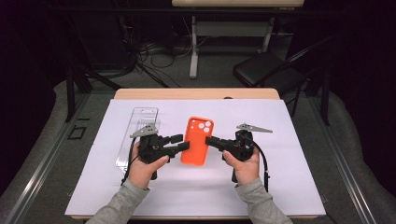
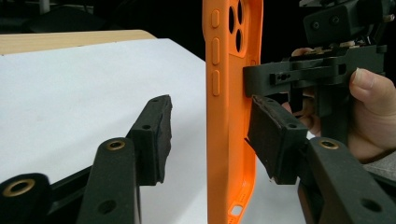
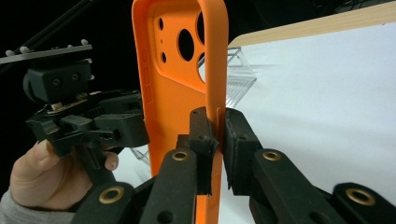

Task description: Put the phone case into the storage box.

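Note:
An orange phone case [image 1: 197, 140] with camera holes at its far end is held level over the white sheet [image 1: 280, 177], between the two hands. My right gripper [image 1: 208, 141] comes in from the right and is shut on the case's side wall; in the right gripper view [image 3: 218, 144] both pads pinch that orange rim [image 3: 215, 70]. My left gripper [image 1: 181, 142] is at the case's left edge. In the left gripper view [image 2: 217, 140] the case wall [image 2: 229, 107] stands between the spread jaws, one pad [image 2: 159, 135] clearly off it, the other close beside the inner face.
A clear plastic package [image 1: 140, 130] lies on the sheet left of the left hand. The wooden table edge [image 1: 196, 94] runs along the back. Beyond it stand a black chair [image 1: 266, 70] and cables on the floor.

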The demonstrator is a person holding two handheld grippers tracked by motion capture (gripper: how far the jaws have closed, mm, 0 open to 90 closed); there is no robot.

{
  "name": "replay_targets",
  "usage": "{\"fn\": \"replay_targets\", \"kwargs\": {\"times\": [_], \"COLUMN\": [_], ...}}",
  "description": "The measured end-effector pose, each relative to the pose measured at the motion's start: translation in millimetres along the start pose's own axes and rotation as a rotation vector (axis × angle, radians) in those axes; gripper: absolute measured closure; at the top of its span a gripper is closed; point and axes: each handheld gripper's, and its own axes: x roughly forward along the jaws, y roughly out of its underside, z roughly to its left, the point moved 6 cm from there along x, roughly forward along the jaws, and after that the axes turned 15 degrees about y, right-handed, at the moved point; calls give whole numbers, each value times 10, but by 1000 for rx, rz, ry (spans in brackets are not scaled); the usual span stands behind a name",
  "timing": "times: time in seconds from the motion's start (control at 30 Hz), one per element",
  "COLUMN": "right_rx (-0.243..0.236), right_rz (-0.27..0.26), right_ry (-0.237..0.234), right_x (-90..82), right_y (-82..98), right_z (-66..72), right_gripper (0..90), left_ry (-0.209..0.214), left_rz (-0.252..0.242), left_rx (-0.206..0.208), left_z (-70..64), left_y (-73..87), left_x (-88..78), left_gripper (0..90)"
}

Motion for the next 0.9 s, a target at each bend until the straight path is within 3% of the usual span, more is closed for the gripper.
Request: {"fn": "replay_targets", "kwargs": {"times": [0.57, 0.9], "right_rx": [-35, -78], "right_rz": [-11, -19], "right_ry": [36, 52], "right_x": [-22, -29], "right_y": [-11, -10], "right_z": [-6, 31], "right_gripper": [829, 829], "left_ry": [-69, -76], "left_rz": [47, 58], "left_rx": [79, 100], "left_z": [-13, -44], "left_y": [-78, -122], "left_x": [-62, -87], "left_gripper": [392, 371]}}
